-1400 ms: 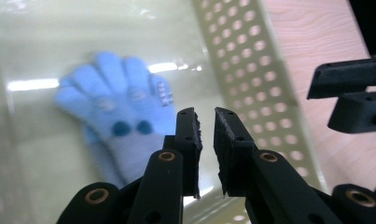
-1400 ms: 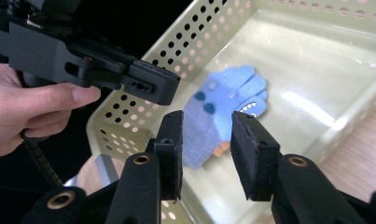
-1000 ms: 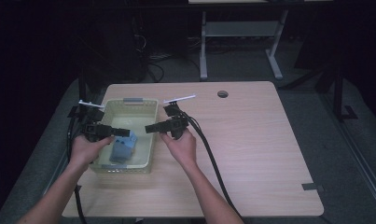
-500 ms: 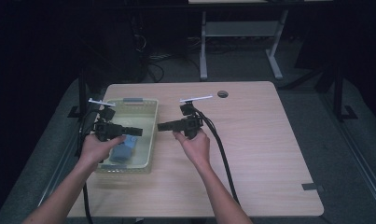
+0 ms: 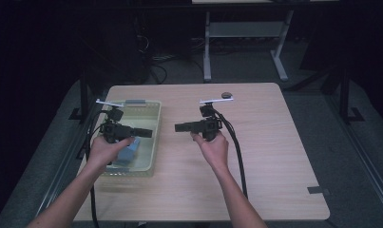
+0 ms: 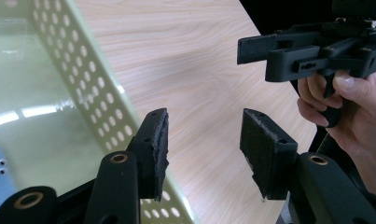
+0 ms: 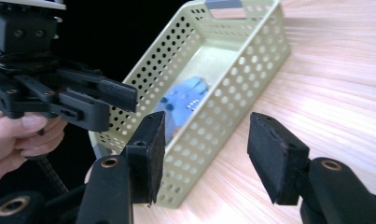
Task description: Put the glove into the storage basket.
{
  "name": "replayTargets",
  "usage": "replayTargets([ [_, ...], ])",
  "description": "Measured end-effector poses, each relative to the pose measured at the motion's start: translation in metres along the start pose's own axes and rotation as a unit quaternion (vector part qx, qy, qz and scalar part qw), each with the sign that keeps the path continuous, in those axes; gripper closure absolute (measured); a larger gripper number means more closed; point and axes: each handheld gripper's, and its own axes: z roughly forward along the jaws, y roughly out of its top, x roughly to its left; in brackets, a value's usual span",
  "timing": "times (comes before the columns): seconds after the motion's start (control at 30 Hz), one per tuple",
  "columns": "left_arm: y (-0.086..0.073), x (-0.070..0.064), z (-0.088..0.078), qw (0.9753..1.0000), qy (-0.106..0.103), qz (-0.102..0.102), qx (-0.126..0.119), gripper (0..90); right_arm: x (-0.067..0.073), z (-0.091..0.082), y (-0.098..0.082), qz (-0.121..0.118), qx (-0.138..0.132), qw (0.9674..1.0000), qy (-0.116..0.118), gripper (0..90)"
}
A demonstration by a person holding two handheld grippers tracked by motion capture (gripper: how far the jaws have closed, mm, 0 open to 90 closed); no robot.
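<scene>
1. Inside the basket (image 5: 148, 124), toward its near end, lies the blue block (image 5: 130, 153); the right gripper view shows it flat on the basket floor, close to the perforated wall on the open-table side.
2. Over the basket's middle hangs the left gripper (image 5: 145, 133), pointing across that wall. Its jaws stand apart with nothing between the pads (image 6: 159, 148).
3. Beside the basket, over bare table (image 5: 274, 161), the right gripper (image 5: 181, 127) points back toward the basket wall, jaws likewise spread and empty.
4. The block looks like moulded plastic with small holes: probably light, stiff and fairly smooth, so unlikely to crush but liable to slip from a shallow pinch.
5. I would take it across its two long flat sides, pads square on, coming from above the basket so the wall stays clear of the jaws.
6. The basket itself seems thin and light; it may slide if nudged.
</scene>
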Motion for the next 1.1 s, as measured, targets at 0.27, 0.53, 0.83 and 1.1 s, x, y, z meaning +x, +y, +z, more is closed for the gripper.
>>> replayTargets([
  [0.27,0.004,-0.017,0.017,0.9998,-0.015,0.016,0.004,47.5,-0.012,-0.024,-0.004,0.007,-0.015,0.9998,-0.011,43.6],
  [0.53,0.007,-0.033,0.037,0.9991,-0.025,0.032,0.011,46.2,-0.022,-0.043,-0.01,0.014,-0.022,0.9994,-0.023,42.7],
  [0.83,0.01,-0.051,0.057,0.9981,-0.036,0.047,0.017,45.0,-0.036,-0.071,-0.019,0.025,-0.038,0.9983,-0.037,41.7],
  [1.1,0.012,-0.063,0.073,0.9971,-0.043,0.058,0.022,43.1,-0.051,-0.093,-0.029,0.036,-0.043,0.997,-0.054,40.5],
])
